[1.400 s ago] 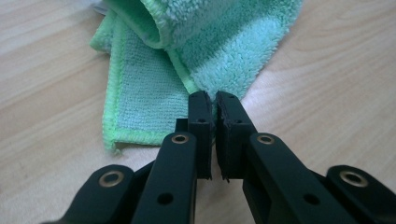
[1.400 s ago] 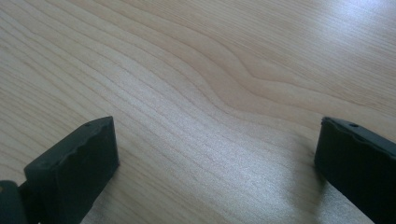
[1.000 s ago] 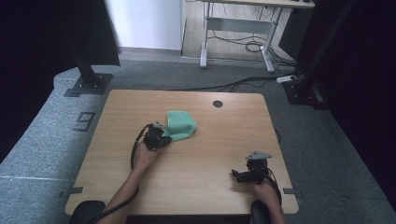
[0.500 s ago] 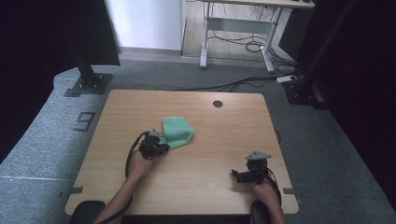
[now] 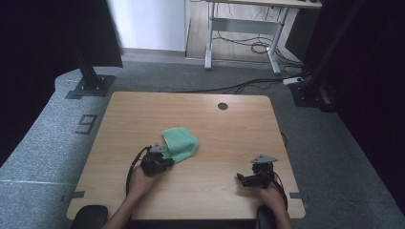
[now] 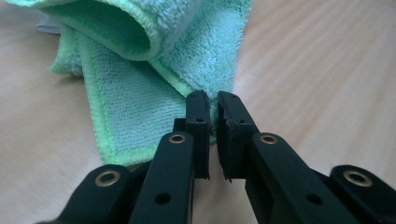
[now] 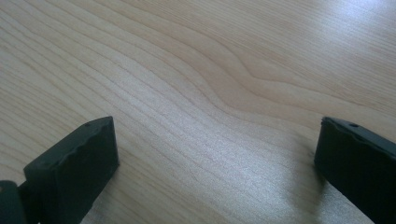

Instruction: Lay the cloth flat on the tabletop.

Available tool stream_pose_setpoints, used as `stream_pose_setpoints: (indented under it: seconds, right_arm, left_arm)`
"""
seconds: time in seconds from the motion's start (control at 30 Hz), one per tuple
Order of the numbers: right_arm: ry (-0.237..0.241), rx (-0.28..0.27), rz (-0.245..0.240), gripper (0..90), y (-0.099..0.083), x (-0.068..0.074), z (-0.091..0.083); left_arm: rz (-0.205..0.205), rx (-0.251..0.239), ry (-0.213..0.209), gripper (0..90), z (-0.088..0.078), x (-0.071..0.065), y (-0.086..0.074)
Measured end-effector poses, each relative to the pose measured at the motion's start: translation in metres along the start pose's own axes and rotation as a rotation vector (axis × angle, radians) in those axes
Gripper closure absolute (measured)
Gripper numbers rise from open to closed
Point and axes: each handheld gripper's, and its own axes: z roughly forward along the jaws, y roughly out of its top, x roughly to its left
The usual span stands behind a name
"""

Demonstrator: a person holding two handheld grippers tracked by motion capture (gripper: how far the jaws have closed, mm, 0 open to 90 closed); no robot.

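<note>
High view: the left gripper (image 5: 165,161) has its jaws pinched on a corner of the folded green cloth (image 5: 180,143) lying mid-table (image 5: 143,109), the right gripper (image 5: 246,179) rests wide open over bare wood, and a white "9" mark (image 5: 86,124) shows on the floor.

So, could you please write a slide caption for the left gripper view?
Left gripper, jaws nearly shut, pinching the folded green microfibre cloth on the light wooden table.
</note>
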Motion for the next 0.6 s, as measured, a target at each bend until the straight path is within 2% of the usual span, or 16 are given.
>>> stream_pose_setpoints:
  seconds: [0.17,0.37,0.43,0.5,0.53,0.6]
  right_arm:
    - [0.000,0.000,0.000,0.0,0.000,0.000,0.000]
    - [-0.002,0.000,0.003,0.0,0.000,0.000,0.000]
    - [-0.002,0.000,0.003,0.0,0.000,0.000,0.000]
    - [-0.002,-0.001,0.003,0.0,0.000,0.000,0.000]
    - [-0.001,-0.001,0.004,0.0,0.000,0.000,0.000]
    - [-0.001,-0.001,0.004,0.0,0.000,0.000,0.000]
  left_arm:
    - [-0.001,-0.013,-0.027,82.9,-0.007,-0.009,-0.012]
    - [0.029,-0.031,-0.017,81.5,-0.010,-0.018,-0.020]
    - [0.053,-0.024,-0.025,76.4,-0.010,-0.020,-0.019]
    - [0.064,-0.018,-0.031,66.4,-0.010,-0.021,-0.018]
    - [0.091,-0.014,-0.020,63.7,-0.011,-0.025,-0.017]
    - [0.105,-0.026,-0.013,59.6,-0.015,-0.026,-0.015]
